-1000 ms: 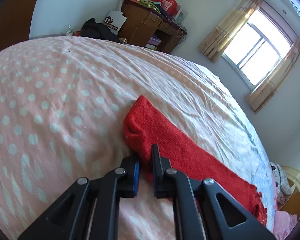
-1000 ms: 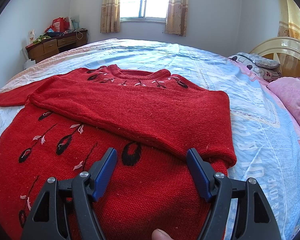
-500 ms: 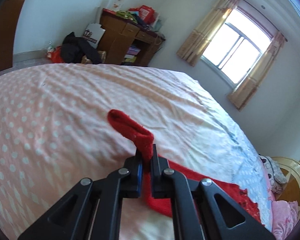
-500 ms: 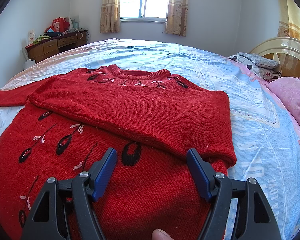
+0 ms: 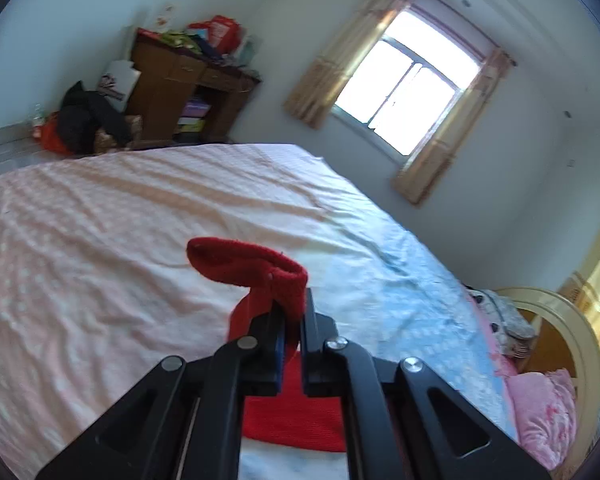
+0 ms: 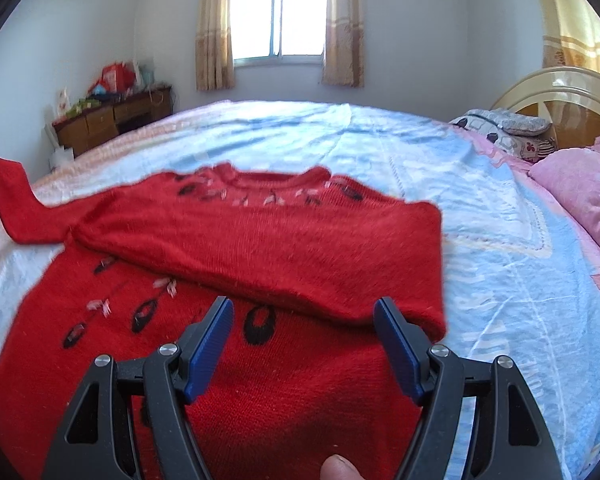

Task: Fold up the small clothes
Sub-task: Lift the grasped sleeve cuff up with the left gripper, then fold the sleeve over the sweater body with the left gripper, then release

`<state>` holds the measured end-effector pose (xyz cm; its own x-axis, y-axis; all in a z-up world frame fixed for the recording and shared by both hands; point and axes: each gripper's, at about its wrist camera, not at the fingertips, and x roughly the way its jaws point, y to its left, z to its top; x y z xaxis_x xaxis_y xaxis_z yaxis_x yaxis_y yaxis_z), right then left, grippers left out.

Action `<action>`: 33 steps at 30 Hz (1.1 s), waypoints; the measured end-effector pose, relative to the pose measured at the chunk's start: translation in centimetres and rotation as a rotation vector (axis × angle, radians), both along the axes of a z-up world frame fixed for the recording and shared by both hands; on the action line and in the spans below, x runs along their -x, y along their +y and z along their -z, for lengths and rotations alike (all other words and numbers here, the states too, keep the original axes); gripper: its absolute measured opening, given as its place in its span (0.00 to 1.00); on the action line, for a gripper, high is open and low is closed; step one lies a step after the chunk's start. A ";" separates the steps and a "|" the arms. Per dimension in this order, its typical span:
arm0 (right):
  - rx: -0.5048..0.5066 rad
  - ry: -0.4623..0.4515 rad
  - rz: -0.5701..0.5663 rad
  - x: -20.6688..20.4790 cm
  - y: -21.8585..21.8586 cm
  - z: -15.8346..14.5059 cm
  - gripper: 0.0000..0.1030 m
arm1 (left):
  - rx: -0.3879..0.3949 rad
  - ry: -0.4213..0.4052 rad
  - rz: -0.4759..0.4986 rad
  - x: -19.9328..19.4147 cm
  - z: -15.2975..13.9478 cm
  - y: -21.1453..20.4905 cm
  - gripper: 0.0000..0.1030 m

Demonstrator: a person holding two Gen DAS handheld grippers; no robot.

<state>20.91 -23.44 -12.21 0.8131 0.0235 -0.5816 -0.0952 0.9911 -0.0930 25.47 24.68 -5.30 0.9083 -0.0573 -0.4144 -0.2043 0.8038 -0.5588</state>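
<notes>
closest to the right wrist camera, a fingertip (image 6: pixel 337 467) shows at the bottom edge, and the right claw (image 6: pixel 304 350) hangs with its blue pads spread wide and nothing between them. it sits just above the front of the red sweater (image 6: pixel 220 360), which lies flat on the bed (image 6: pixel 500 280) with its hem toward the camera and its neck toward the window. between and just beyond the pads runs one sleeve, folded across the chest, its bent end near the right pad. black and pink leaf stitching shows on the body below the fold and around the collar.

in the left wrist view, the left claw (image 5: pixel 291 312) is clamped shut on the cuff (image 5: pixel 256 268) of the other sleeve. the cuff curls up and over the tips to the left, lifted off the sheet, while the rest of the sleeve drops away under the claw. from the right wrist view that same sleeve (image 6: pixel 16 204) rises at the far left edge, up off the bed, with only a dark scrap of the left claw visible at its tip.

further off, the sheet turns from pale blue to pink with white dots. pink pillows (image 6: pixel 580 196) lie by the headboard (image 6: pixel 560 92) on the right. a cluttered wooden desk (image 6: pixel 112 120) stands at the left wall, and a curtained window (image 6: pixel 280 20) is at the back.
</notes>
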 end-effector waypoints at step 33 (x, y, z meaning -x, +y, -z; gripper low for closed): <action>-0.190 -0.086 0.215 -0.1 -6.2 -1.8 0.71 | 0.033 -0.140 0.478 -5.1 -5.9 -28.1 0.05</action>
